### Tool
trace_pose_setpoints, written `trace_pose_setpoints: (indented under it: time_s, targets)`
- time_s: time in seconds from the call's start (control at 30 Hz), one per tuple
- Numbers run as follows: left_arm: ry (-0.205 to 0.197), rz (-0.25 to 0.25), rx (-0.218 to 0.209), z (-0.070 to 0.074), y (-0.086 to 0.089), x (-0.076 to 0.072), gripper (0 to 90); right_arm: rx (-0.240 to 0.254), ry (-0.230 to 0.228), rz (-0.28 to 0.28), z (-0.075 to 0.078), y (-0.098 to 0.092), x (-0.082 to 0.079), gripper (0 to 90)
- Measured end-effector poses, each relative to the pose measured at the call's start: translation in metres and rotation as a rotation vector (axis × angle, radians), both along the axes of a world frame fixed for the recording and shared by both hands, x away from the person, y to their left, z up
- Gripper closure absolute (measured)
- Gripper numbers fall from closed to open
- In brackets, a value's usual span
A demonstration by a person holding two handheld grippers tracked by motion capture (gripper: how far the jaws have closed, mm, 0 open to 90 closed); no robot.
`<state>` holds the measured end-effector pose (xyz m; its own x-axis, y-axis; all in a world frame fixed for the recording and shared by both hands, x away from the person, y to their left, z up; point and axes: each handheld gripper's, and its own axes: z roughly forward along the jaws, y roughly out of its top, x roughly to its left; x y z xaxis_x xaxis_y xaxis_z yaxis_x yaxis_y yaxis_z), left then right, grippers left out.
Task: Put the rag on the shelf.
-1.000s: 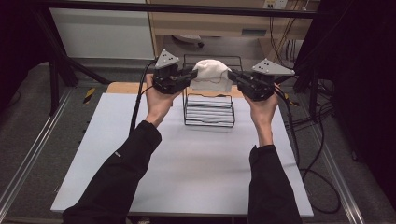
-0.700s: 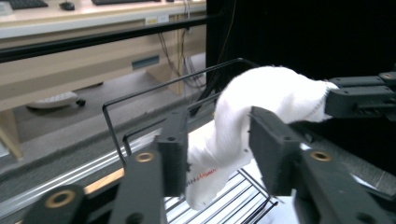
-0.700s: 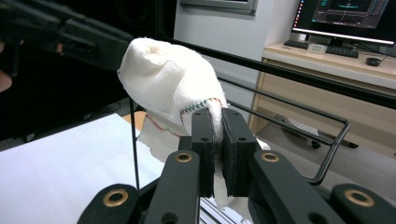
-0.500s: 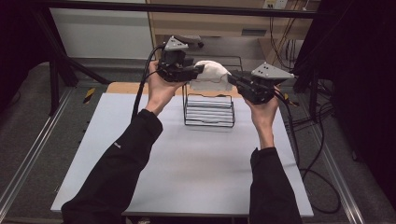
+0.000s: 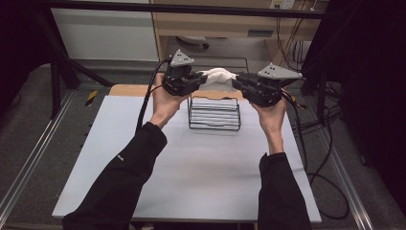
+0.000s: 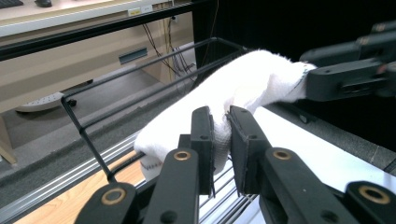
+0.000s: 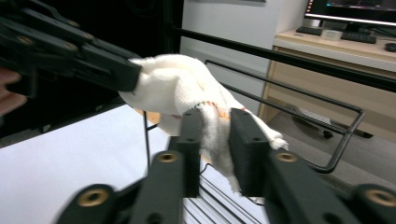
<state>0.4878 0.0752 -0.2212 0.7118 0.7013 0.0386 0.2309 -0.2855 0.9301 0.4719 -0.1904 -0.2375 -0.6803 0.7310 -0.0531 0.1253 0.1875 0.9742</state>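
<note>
High view: we hold a white cloth (image 5: 218,75) stretched between the left gripper (image 5: 197,80) and the right gripper (image 5: 238,82), above the far edge of the black wire rack (image 5: 214,113) on the white table (image 5: 191,167). Soft, light and limp, it seems best pinched at its ends. The left jaws have just been closing and clamp it; the right have eased wider yet apparently pinch it. Both forearms reach forward, palms up.
</note>
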Motion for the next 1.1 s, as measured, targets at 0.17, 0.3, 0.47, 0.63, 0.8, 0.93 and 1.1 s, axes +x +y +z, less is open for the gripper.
trace_pose_setpoints:
  time_s: [0.17,0.3,0.47,0.63,0.8,0.93,1.1]
  targets:
    - [0.001,-0.006,0.015,-0.008,-0.001,0.000,80.0,0.015,-0.025,0.018,0.014,0.001,-0.008,63.7]
    - [0.002,-0.018,0.026,-0.013,0.002,-0.001,79.8,0.006,0.018,-0.009,0.020,0.010,-0.005,79.2]
    - [0.018,-0.034,0.047,-0.018,0.005,-0.002,77.7,0.009,0.085,-0.047,0.014,0.020,0.008,88.1]
    - [0.044,-0.043,0.035,-0.016,0.009,-0.004,67.7,-0.018,0.124,-0.051,0.001,0.026,0.011,90.0]
    - [0.051,-0.033,-0.022,-0.005,0.010,-0.005,66.8,-0.030,0.146,-0.058,-0.009,0.024,0.012,90.0]
    - [0.078,-0.013,-0.008,-0.010,-0.002,0.000,75.4,-0.037,0.153,-0.053,-0.014,0.025,0.013,89.9]
    - [0.097,0.015,0.035,-0.027,-0.011,0.008,85.2,-0.047,0.159,-0.061,-0.020,0.022,0.015,90.0]
